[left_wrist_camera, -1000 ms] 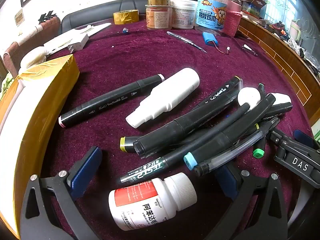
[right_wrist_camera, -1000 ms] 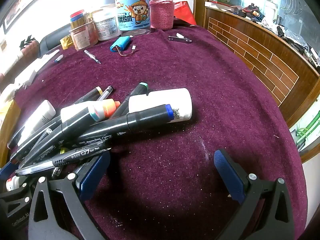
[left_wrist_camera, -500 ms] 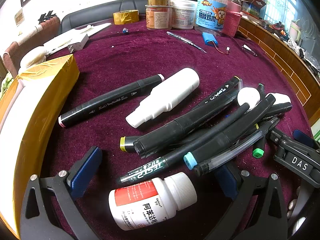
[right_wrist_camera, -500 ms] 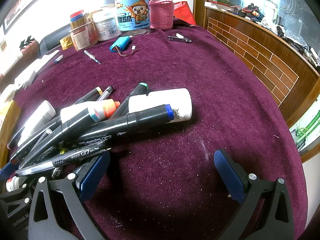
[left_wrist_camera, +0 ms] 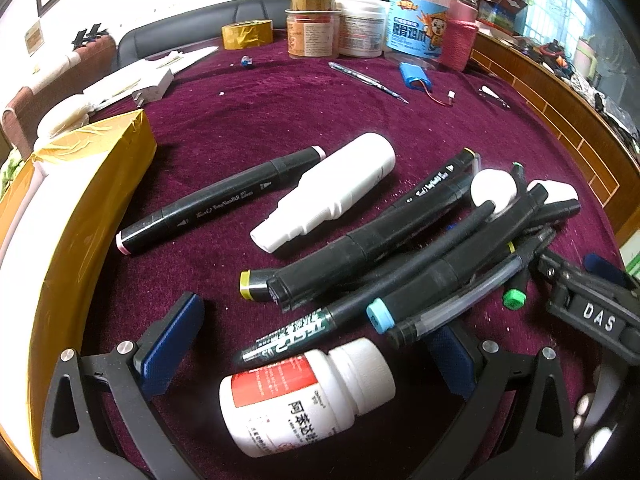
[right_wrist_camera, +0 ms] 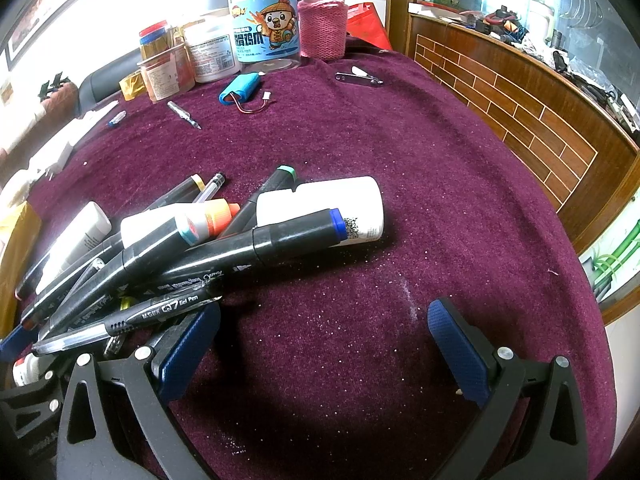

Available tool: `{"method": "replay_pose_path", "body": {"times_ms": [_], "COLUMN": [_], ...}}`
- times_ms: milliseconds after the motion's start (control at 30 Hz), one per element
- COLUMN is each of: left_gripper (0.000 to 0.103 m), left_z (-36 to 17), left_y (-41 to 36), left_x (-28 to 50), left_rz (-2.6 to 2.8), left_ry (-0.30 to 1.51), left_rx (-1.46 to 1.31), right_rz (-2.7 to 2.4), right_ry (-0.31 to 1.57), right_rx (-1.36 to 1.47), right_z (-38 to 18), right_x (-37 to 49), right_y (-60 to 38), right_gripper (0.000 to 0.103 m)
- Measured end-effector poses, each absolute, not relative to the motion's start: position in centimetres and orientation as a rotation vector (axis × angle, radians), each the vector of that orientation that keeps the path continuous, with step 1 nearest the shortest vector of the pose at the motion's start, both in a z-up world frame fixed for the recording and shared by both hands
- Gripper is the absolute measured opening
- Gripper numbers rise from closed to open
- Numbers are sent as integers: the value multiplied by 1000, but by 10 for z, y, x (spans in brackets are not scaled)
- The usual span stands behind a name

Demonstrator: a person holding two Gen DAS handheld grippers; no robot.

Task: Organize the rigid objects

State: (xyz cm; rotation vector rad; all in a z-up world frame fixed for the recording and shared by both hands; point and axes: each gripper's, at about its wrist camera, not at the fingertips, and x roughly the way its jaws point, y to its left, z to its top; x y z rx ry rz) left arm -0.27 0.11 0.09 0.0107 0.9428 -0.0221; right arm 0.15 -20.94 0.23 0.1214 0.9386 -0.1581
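A heap of black markers point(left_wrist_camera: 404, 244) and pens lies on the purple cloth, with a white squeeze bottle point(left_wrist_camera: 332, 192) and a lone pink-capped marker point(left_wrist_camera: 220, 200) to its left. My left gripper point(left_wrist_camera: 312, 344) stands open around a white pill bottle point(left_wrist_camera: 304, 392) with a red label. In the right wrist view the same heap point(right_wrist_camera: 180, 256) leans on a white bottle point(right_wrist_camera: 336, 208) and an orange-capped bottle point(right_wrist_camera: 188, 220). My right gripper point(right_wrist_camera: 324, 344) is open over bare cloth; a gel pen point(right_wrist_camera: 128, 316) rests over its left finger point(right_wrist_camera: 188, 344).
A gold-wrapped box point(left_wrist_camera: 60, 220) lines the left side. Jars point(left_wrist_camera: 352, 28) and a cartoon-labelled tub point(right_wrist_camera: 266, 32) stand at the back, with a blue battery pack point(right_wrist_camera: 240, 88), a thin pen point(left_wrist_camera: 368, 80) and a gold tape roll point(left_wrist_camera: 248, 34). A wooden rail point(right_wrist_camera: 520, 92) borders the right.
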Motion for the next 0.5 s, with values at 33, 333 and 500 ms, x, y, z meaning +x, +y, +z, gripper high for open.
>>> {"method": "replay_pose_path", "body": {"times_ms": [33, 333, 500], "left_gripper": [103, 103, 103], "left_z": [1, 3, 3], "left_y": [1, 2, 0], "left_x": [-4, -11, -18], "left_rz": [-31, -82, -93], "left_ry": [944, 985, 998], "left_rx": [16, 50, 82], "right_rz": [-154, -106, -96], "right_ry": [939, 1029, 1039], "right_rx": [122, 97, 93], "right_z": [4, 9, 9], "right_x": [1, 7, 8], "right_y": [-209, -214, -214], "right_gripper": [102, 102, 102]}}
